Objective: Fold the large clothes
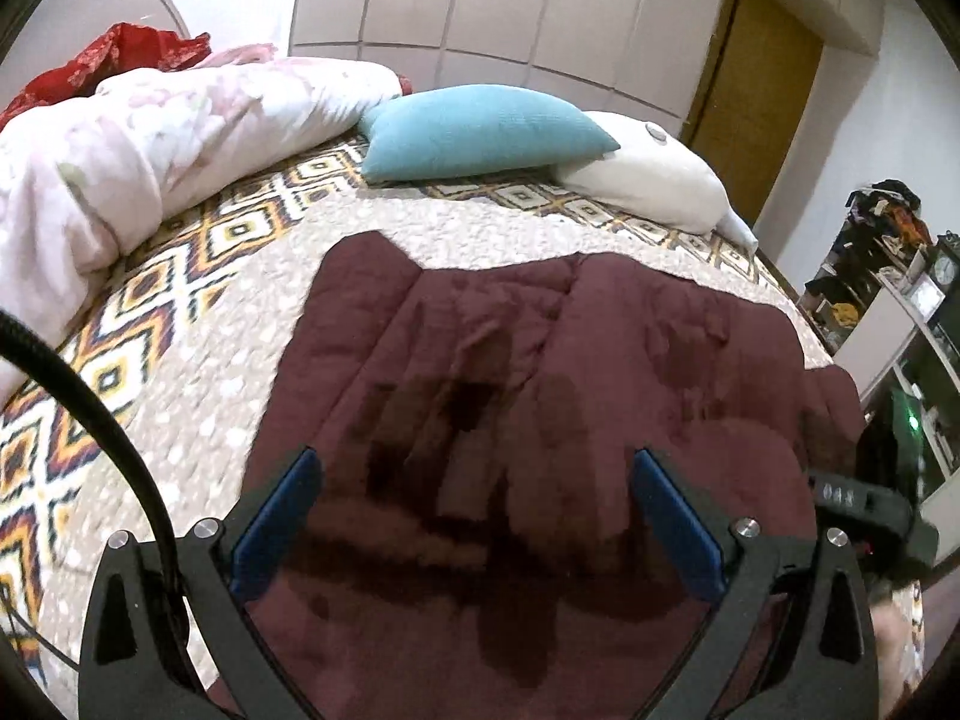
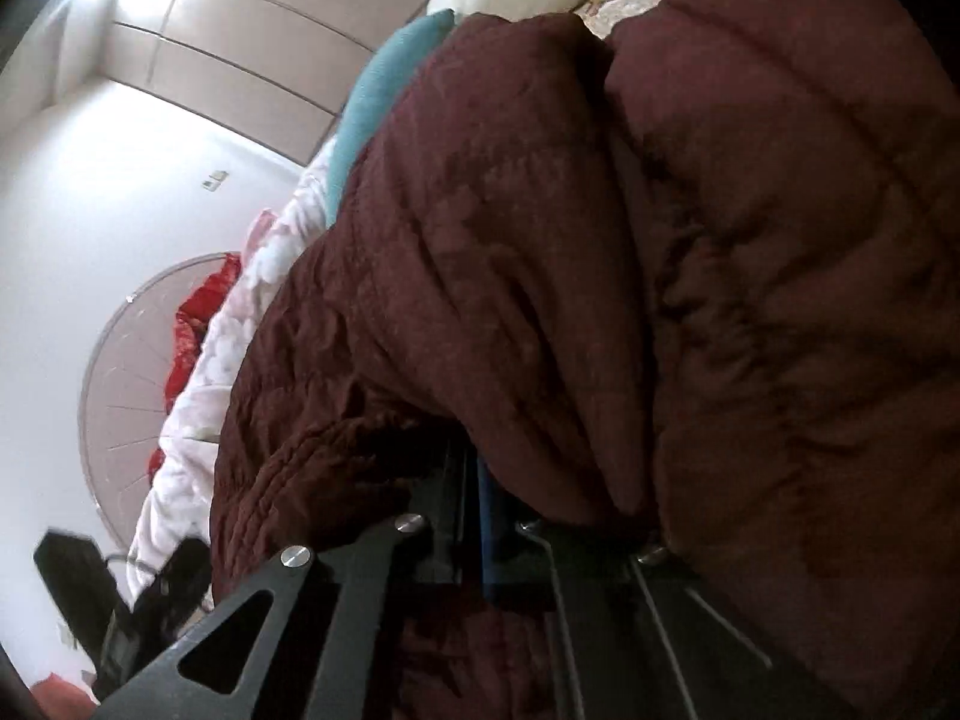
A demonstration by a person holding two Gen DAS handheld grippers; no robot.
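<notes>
two grippers on maroon quilted coat (image 1: 540,372) spread on bed (image 1: 198,372). left gripper (image 1: 474,516) jaws apart above it, free to smooth. right gripper (image 2: 486,516) pinched together on coat edge, likely lifting for fold.

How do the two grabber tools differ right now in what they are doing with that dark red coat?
The left gripper has its blue fingers spread wide apart above the maroon coat, gripping nothing; the right gripper has its fingers drawn together with a fold of the maroon coat bunched over them. The left gripper looks level across the bed, while the right gripper's view is rolled sideways. Both share black frames and blue pads.
</notes>
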